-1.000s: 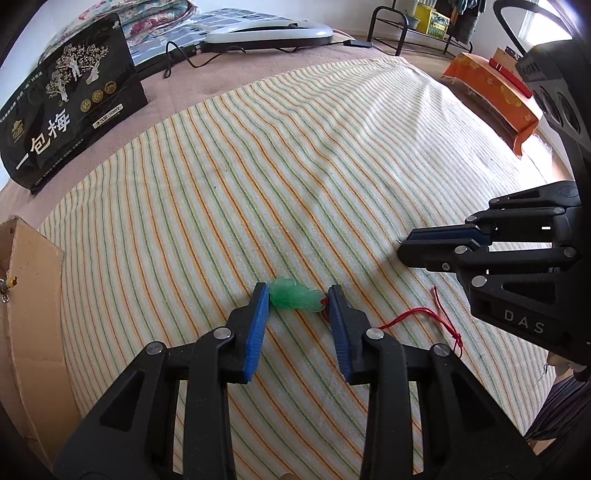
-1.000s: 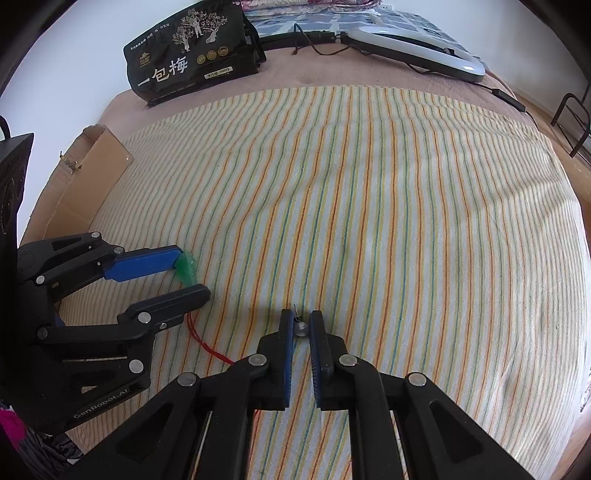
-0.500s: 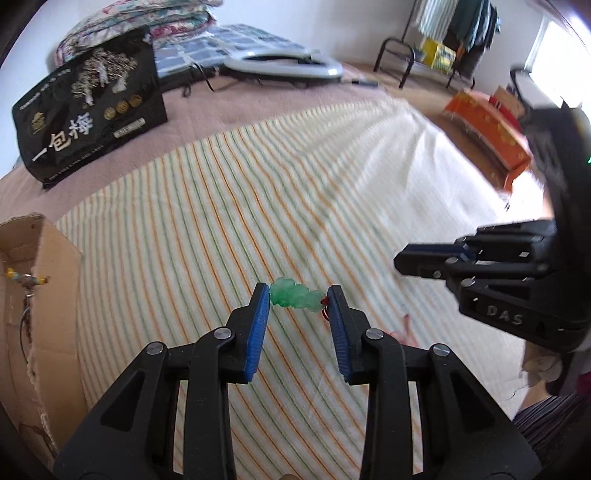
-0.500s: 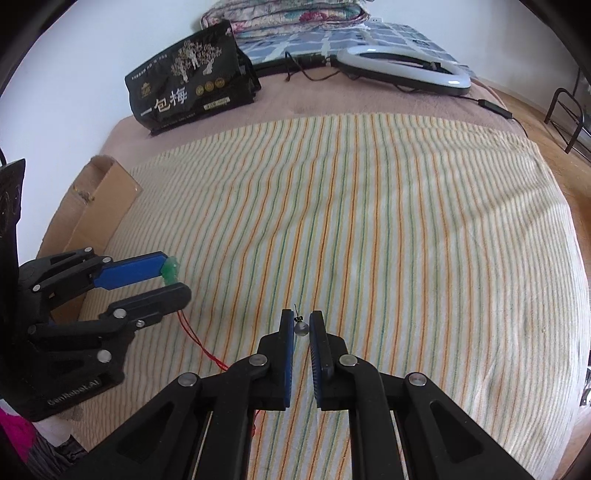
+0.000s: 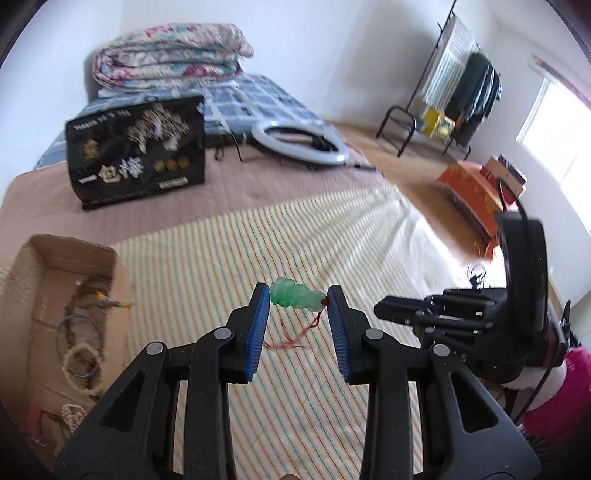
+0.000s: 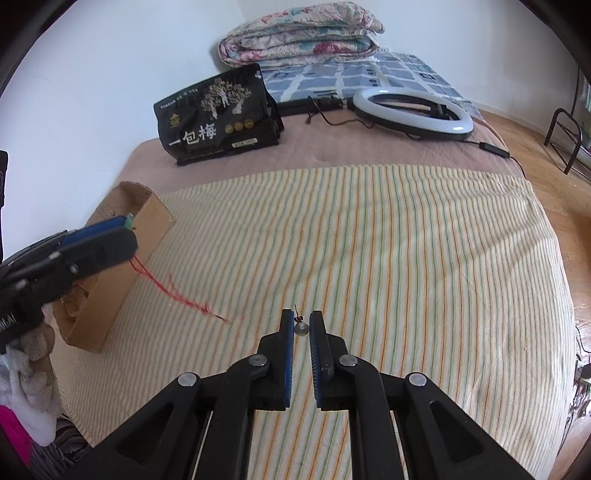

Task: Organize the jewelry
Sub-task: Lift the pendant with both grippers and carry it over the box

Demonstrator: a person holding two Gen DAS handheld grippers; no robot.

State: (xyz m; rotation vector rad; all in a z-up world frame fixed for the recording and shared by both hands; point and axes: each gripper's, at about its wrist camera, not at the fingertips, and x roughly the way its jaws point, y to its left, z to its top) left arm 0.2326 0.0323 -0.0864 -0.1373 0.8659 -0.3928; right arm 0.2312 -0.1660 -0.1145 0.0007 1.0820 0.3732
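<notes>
My left gripper (image 5: pixel 297 295) is shut on a green jade pendant (image 5: pixel 295 294), held in the air above the striped blanket (image 5: pixel 369 236). Its red cord (image 5: pixel 295 338) hangs down and trails toward the blanket (image 6: pixel 177 293). My right gripper (image 6: pixel 301 323) is shut on a small silver bead earring (image 6: pixel 300 328), also above the blanket. A cardboard box (image 5: pixel 55 258) holding bracelets and bead strings sits at the left; in the right wrist view the left gripper (image 6: pixel 110 229) hovers right by that box (image 6: pixel 147 218).
A black snack bag (image 6: pixel 218 118) stands at the back of the bed, a ring light (image 6: pixel 412 109) with its cable beside it, and folded quilts (image 6: pixel 299 35) behind. An orange box (image 5: pixel 472 192) and a clothes rack (image 5: pixel 454 85) stand on the floor to the right.
Both grippers have lifted off the blanket with their items. The left gripper has carried the pendant up and left toward the cardboard box, pulling the red cord along.
</notes>
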